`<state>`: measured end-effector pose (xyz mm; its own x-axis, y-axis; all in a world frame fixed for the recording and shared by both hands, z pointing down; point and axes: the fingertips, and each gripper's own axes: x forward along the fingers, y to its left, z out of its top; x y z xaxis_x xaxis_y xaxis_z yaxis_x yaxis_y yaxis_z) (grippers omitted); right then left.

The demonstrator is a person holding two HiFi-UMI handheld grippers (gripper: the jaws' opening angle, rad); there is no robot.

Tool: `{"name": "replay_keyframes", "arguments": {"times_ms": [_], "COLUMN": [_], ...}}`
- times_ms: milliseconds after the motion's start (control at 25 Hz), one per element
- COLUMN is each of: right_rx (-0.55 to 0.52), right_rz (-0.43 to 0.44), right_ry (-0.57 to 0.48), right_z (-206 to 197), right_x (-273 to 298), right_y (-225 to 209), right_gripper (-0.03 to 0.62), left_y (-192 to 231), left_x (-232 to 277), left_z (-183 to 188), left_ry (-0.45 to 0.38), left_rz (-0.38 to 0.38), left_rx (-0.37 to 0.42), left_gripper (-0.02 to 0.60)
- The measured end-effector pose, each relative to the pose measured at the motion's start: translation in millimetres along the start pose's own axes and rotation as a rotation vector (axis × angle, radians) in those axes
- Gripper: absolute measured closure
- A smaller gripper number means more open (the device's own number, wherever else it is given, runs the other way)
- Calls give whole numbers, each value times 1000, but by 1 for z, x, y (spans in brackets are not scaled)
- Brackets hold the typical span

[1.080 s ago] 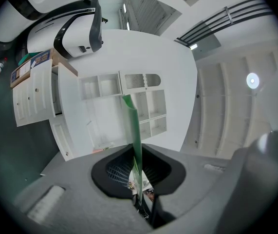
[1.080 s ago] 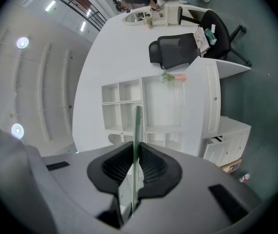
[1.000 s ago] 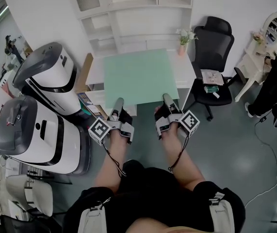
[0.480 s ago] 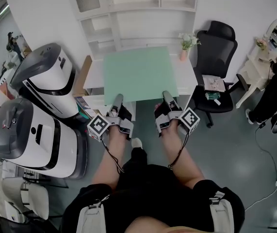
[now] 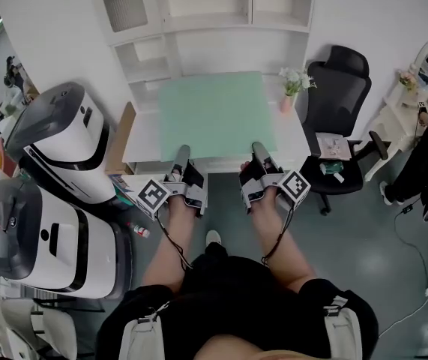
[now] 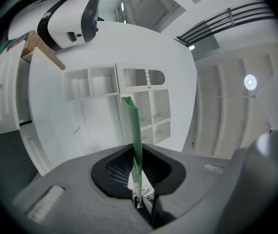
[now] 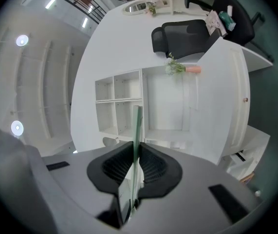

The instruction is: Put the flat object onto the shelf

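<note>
A flat pale-green board (image 5: 217,115) is carried level above a white desk (image 5: 140,142), held by its near edge. My left gripper (image 5: 181,156) is shut on the board's near left part, my right gripper (image 5: 259,153) on its near right part. In the left gripper view the board (image 6: 133,130) appears edge-on, pinched between the dark pads (image 6: 114,172). The right gripper view shows the same thin edge (image 7: 137,135) clamped between its pads (image 7: 153,167). The white shelf unit (image 5: 206,13) with open compartments stands straight ahead against the wall, beyond the board.
Two large white-and-grey machines (image 5: 64,145) stand at the left. A black office chair (image 5: 341,96) with papers on its seat is at the right. A pink vase with flowers (image 5: 288,92) stands on the desk's far right corner. A person's legs are below the grippers.
The whole scene has slid downward in the head view: the desk and shelf unit come closer and more of the shelves shows. Both grippers keep their hold on the board.
</note>
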<state>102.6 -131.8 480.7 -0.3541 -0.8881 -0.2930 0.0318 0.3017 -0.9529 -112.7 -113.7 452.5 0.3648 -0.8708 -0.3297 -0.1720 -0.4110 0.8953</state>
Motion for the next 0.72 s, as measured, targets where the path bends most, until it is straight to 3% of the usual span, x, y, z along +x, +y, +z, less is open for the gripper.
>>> {"name": "replay_keyframes", "arguments": {"times_ms": [400,720], "right_rx": [-38,-56], "right_rz": [-1,66], "right_ry": [-7,-17], "right_z": [24,40], "right_x": [144,245], "right_y": [-8,6], "right_gripper": [556,556], "left_y": [38,39], "left_x": [124,216], "left_z": [76,133], "left_ry": [21,19], "left_rz": [-3,-79], "left_rx": [-27,-74], "left_gripper": [535,537]}}
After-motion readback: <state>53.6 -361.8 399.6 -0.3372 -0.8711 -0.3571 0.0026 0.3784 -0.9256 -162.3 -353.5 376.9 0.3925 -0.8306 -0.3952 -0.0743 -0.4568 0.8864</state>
